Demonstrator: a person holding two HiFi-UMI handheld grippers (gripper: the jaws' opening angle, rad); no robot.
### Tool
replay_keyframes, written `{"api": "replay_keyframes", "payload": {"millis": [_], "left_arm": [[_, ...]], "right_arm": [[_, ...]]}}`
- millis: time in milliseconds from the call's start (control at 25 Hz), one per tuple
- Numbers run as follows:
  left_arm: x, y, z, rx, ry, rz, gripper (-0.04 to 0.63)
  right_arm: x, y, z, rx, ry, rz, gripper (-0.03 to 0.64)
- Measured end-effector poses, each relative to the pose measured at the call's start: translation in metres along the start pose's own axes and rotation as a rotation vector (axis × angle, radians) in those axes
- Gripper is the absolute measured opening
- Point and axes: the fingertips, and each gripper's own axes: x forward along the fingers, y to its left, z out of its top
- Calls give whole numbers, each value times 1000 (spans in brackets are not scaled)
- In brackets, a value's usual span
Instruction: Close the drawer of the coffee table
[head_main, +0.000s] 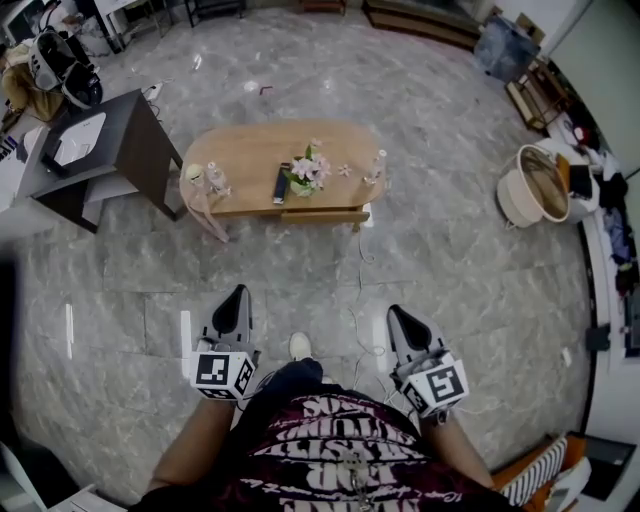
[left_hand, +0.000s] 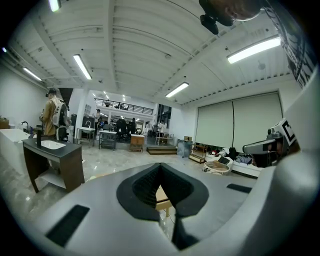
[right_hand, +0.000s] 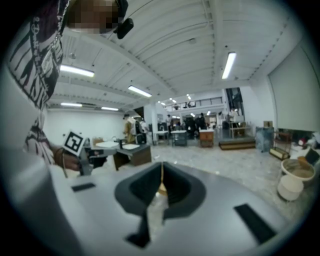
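Drawer (head_main: 325, 216) sticks out, part open, under the near long edge of the wooden surface (head_main: 250, 150), right of middle. Left hand-held gripper (head_main: 238, 296) and right hand-held gripper (head_main: 397, 316) are both clenched on nothing, over the floor, well apart from it. Drawer looks like stiff wood, likely light, sliding on runners. No grasp needed: push flat on the middle of the front panel. Shove gently, since the flowers (head_main: 308, 172) and small bottles on top could tip.
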Motion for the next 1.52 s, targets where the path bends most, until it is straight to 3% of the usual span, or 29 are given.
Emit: {"api": "replay_keyframes", "payload": {"millis": [480,720,960,1320,1520], "left_arm": [[60,21,-3,-61,-9,-70,23],[53,48,-4,-61,3,-8,23],[54,59,2,-41,17,26,23],[87,57,-3,-23,65,5,23],[117,36,2,67,72,-51,23]], "right_arm": [[30,-15,14,-34,52,-63,34],[54,-8,23,-35,18,-12,35],[69,-19,21,-3,19,-7,34],[91,-40,6,58,40,-14,34],[97,-62,8,88,28,-34,35]]}}
